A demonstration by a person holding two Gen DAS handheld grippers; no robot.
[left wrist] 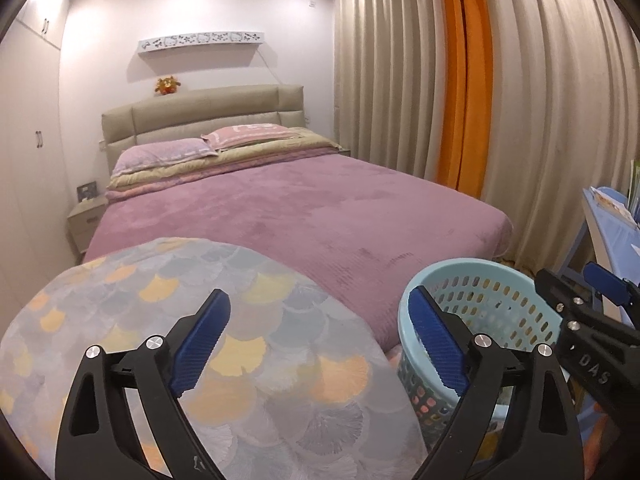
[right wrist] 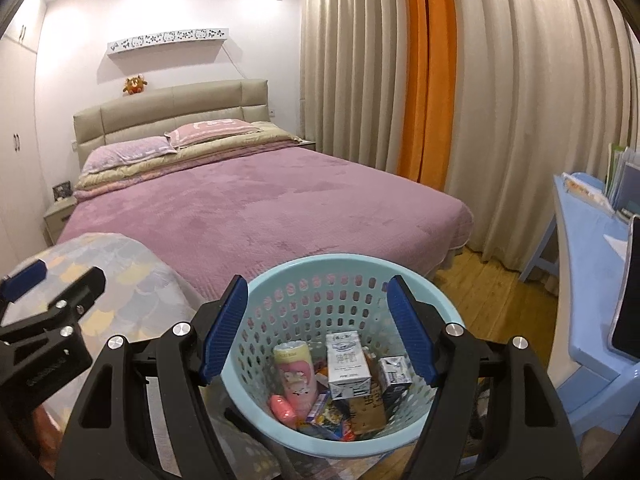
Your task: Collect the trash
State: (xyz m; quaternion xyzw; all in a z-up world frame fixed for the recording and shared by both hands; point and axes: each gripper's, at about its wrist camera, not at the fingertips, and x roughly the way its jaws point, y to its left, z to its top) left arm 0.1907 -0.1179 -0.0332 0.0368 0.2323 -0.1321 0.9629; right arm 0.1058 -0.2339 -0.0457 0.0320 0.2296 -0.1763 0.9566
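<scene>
A light blue perforated basket stands on the floor at the foot of the bed, also in the left wrist view. It holds trash: a pink can, a grey-white milk carton, a smaller carton, a pink piece and coloured wrappers. My right gripper is open and empty above the basket's mouth. My left gripper is open and empty over a scale-patterned folded quilt, left of the basket.
A bed with a purple blanket fills the middle. Beige and orange curtains hang at right. A blue desk with books stands at far right. A nightstand and wardrobe are at left. Wooden floor shows beside the basket.
</scene>
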